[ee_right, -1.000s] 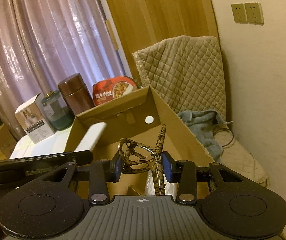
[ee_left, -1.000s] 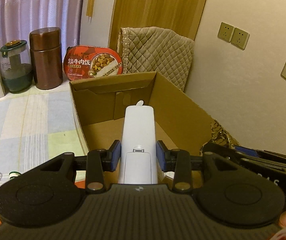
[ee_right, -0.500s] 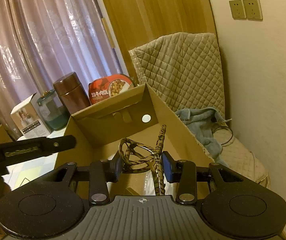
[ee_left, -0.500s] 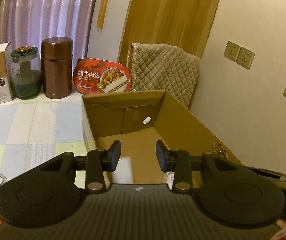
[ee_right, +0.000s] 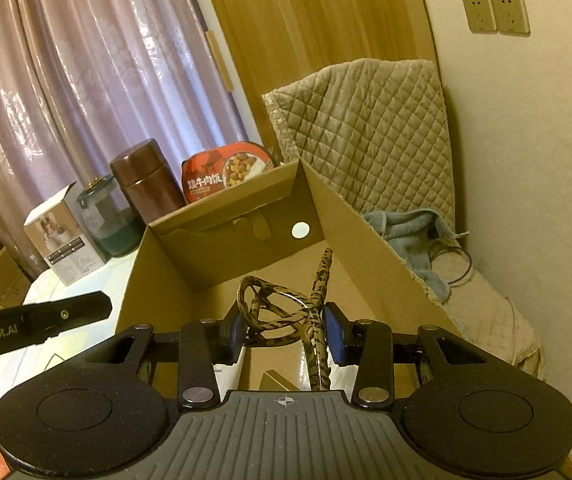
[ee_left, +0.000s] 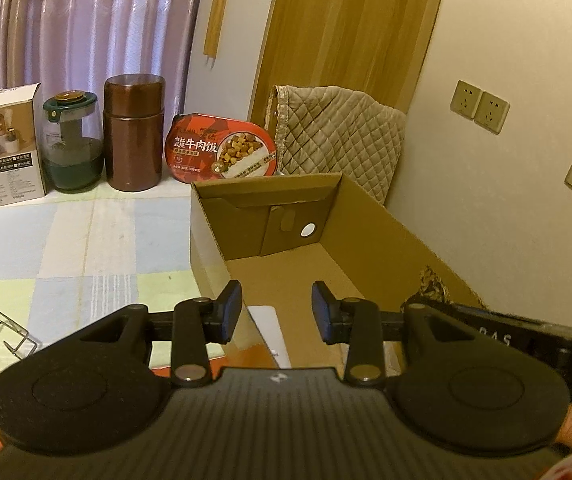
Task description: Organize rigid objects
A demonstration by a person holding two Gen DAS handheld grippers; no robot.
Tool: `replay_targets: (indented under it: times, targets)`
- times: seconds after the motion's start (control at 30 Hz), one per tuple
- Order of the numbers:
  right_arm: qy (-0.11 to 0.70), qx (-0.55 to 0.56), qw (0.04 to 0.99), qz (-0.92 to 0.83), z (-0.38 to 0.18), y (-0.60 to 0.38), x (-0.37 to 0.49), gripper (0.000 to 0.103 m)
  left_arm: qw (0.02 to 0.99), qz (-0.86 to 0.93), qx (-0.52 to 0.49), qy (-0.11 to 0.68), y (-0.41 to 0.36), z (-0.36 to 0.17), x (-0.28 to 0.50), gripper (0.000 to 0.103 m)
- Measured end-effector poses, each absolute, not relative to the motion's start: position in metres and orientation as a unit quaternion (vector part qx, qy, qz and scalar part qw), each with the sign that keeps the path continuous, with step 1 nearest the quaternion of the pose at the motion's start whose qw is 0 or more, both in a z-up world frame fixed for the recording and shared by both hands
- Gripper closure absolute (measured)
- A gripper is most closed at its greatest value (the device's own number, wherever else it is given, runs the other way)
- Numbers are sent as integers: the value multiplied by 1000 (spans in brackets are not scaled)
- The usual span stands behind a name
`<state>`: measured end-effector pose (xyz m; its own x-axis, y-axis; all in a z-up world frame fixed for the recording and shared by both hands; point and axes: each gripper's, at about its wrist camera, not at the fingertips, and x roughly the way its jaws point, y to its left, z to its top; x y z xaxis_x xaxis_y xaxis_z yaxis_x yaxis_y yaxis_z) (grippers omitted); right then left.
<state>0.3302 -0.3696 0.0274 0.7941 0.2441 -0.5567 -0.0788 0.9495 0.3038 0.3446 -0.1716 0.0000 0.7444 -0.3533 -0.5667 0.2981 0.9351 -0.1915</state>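
An open cardboard box (ee_left: pixel 366 216) stands on the checked cloth. A white flat object (ee_left: pixel 270 332) lies on the box floor at its near end. My left gripper (ee_left: pixel 276 316) hovers just above it, its pads apart and nothing between them. My right gripper (ee_right: pixel 284 332) is shut on camouflage-patterned glasses (ee_right: pixel 274 308), held over the box (ee_right: pixel 158 280) interior with one temple arm sticking up. The right gripper's black body (ee_left: pixel 506 336) shows at the box's right wall in the left wrist view. The left gripper's body (ee_right: pixel 46 320) shows at the left of the right wrist view.
Behind the box stand a red meal tub (ee_left: pixel 222 148), a brown canister (ee_left: pixel 134 132), a glass jar (ee_left: pixel 72 144) and a white carton (ee_left: pixel 6 144). A wire hook (ee_left: pixel 2 336) lies on the cloth at left. A quilted chair (ee_right: pixel 366 132) with a blue towel (ee_right: pixel 414 236) stands right.
The white object has left the left gripper's pads and now lies in the box. The left gripper has drawn back and up. The right gripper holds still with the glasses.
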Motion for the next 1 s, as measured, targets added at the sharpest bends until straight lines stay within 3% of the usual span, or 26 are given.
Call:
replay_targets:
  times: [0.37,0.5,1.0]
  targets:
    - [274,130,948,94,31,-359,331,64,932,-176,-42,313,-166,0,340,70]
    - [255,123,955,87,36,-355,327,39,932,-174,-42,314,-162,0,340,70]
    - [255,111,958,76,37,-351,321,38,935,-166,-39,312,-148,7,333,70]
